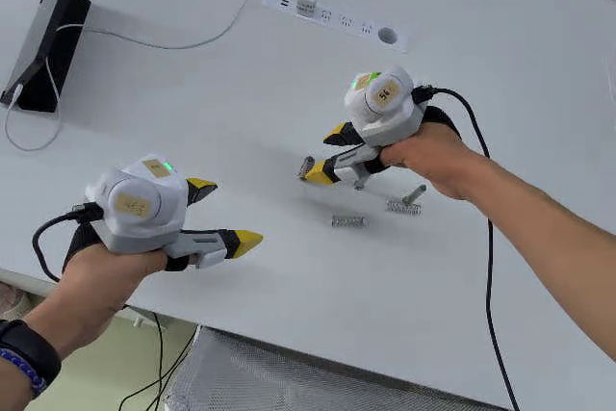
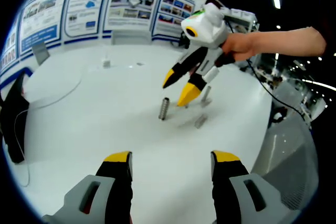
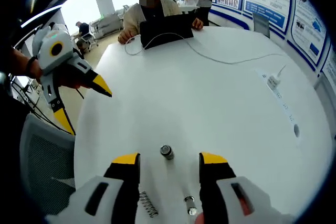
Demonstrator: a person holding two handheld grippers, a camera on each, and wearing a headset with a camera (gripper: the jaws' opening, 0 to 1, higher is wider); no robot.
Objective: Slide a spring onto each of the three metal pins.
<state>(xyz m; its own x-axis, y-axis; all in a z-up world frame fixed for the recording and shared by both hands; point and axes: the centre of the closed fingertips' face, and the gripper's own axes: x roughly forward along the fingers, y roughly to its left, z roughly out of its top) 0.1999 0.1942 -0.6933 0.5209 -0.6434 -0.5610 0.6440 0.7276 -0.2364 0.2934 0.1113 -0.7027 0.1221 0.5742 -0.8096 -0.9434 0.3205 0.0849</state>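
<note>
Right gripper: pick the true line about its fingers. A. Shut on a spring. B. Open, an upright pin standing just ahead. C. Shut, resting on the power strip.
B: the right gripper has its fingers apart, and the upright pin stands free between their tips.

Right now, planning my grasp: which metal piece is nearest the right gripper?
The upright coiled piece just off the right gripper's tips; the loose springs lie farther back.
</note>
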